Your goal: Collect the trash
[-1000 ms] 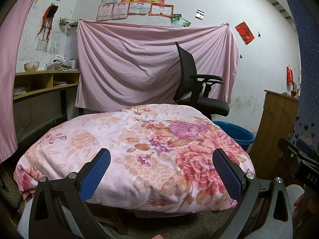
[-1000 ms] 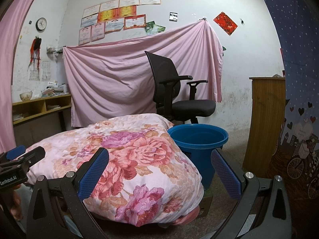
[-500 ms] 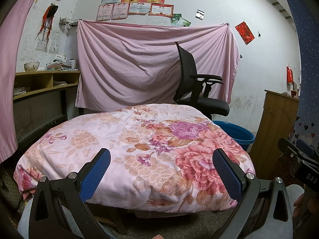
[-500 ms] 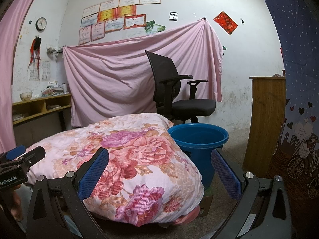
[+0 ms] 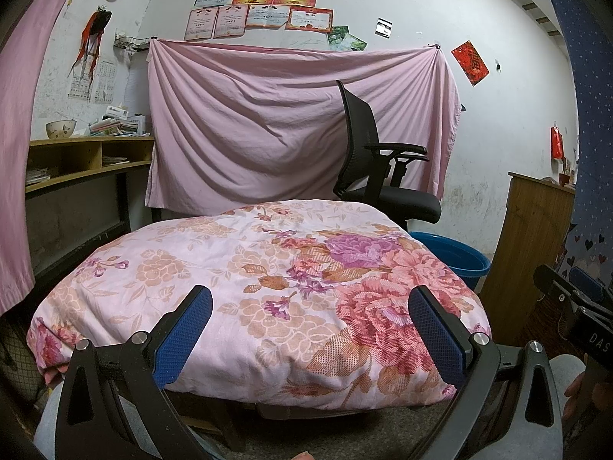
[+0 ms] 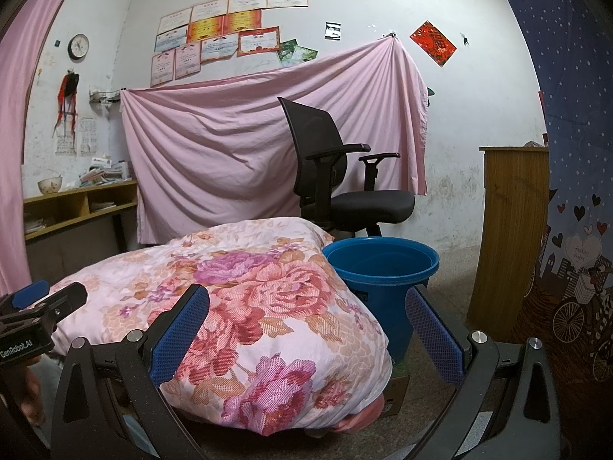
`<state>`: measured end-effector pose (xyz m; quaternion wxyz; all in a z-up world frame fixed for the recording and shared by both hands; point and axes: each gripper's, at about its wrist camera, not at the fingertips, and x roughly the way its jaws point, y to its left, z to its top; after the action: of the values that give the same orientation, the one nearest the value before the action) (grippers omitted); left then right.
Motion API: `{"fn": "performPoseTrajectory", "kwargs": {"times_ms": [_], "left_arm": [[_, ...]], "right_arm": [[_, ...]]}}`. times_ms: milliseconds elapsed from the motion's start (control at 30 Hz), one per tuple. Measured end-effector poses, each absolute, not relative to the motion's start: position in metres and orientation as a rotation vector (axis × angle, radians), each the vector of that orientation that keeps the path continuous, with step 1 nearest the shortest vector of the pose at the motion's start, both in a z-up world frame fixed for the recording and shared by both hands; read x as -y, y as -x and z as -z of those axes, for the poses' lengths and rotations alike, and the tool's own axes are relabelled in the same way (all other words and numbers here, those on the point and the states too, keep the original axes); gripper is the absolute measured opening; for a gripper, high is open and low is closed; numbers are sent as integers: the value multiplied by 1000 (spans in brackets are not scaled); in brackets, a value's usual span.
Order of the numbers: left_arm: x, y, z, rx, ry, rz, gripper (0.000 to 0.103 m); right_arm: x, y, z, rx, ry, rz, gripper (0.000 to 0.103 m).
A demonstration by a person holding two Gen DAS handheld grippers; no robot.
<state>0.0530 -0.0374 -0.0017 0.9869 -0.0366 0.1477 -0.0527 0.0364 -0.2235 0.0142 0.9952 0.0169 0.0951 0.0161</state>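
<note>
Nothing has moved: the blue bucket [image 6: 383, 268] (no trash shows) stays on the floor, touching the floral quilt's [image 5: 260, 287] right edge. Both the left gripper [image 5: 308, 306] and right gripper [image 6: 306, 306] hang spread wide, empty.

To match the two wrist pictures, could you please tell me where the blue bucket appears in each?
Left wrist view: the blue bucket is right of centre, mostly hidden behind the floral quilt; only its rim shows.
Right wrist view: the blue bucket stands near centre, fully visible beside the quilt's right edge.
Shared landmark: the black office chair just behind the bucket.
</note>
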Motion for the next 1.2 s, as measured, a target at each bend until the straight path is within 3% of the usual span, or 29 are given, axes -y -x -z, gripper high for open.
{"fn": "performPoseTrajectory", "kwargs": {"times_ms": [1200], "left_arm": [[35,-54,2,-298,71,108,100]], "right_arm": [[225,-37,-15,-193,-36,-33,103]]}}
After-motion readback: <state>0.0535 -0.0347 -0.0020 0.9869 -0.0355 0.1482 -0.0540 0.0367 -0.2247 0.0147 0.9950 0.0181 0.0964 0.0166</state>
